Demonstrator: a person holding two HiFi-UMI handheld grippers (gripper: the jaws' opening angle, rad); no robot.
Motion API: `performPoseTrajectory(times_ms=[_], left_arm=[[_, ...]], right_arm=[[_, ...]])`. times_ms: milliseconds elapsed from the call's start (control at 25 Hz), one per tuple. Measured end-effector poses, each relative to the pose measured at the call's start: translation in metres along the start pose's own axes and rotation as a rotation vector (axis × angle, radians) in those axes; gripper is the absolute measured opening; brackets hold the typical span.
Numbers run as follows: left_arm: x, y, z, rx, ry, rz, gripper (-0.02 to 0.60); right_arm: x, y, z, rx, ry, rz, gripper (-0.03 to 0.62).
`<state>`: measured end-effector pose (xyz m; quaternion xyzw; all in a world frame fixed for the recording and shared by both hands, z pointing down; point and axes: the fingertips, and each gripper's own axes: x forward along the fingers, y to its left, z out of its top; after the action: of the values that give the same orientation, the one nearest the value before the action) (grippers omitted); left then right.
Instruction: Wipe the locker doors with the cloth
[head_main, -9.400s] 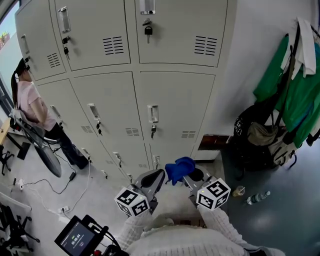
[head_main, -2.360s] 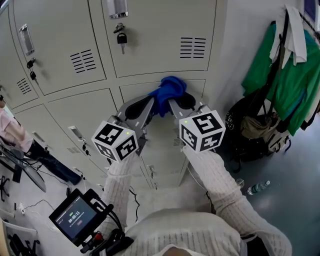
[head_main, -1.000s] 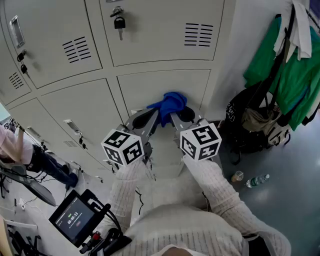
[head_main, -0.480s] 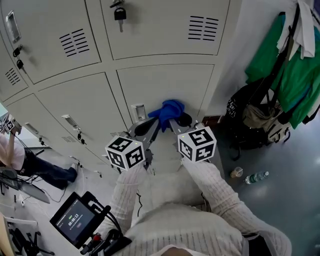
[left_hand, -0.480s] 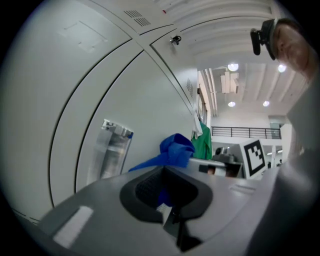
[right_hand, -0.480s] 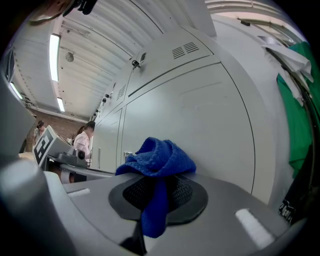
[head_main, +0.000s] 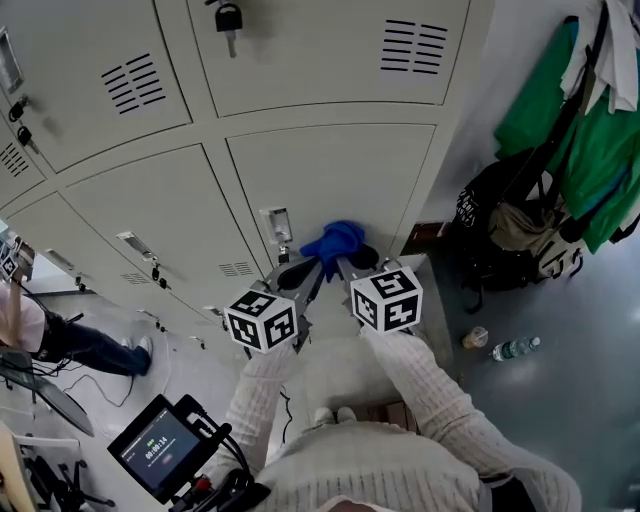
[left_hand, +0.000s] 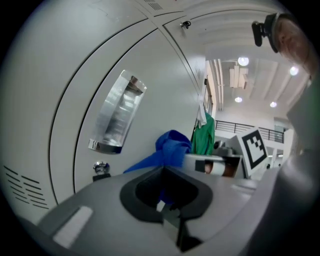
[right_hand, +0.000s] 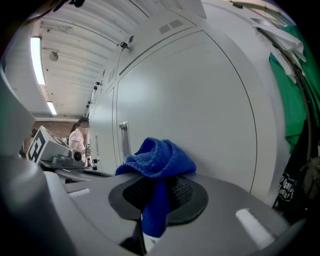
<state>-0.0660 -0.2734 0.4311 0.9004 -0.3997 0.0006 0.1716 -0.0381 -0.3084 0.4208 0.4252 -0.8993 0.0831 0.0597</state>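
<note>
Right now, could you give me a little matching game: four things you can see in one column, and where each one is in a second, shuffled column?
Things
1. blue cloth
2. padlock
3. plastic bottle
4. green garments

Places
A. lying on the floor
B. clamped in the right gripper
C. hanging up at the far right
D. hanging on an upper locker door

Pairs: 1-B, 2-D, 3-A, 4-C
</note>
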Motion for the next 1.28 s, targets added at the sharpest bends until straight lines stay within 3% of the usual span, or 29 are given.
performPoseTrajectory(times_ms=[520,1280], left_arm=[[0.01,0.019,-0.057,-0.128,0.083,0.012,0.006],[0.013,0.04,-0.101,-0.181,0.152,0.079,0.006]], right_arm=[[0.014,-0.004,-0.067,0.075,0.15,0.021,0.051],[0.027,-0.004,-0.115,0.15,0.279,0.052,0.051]])
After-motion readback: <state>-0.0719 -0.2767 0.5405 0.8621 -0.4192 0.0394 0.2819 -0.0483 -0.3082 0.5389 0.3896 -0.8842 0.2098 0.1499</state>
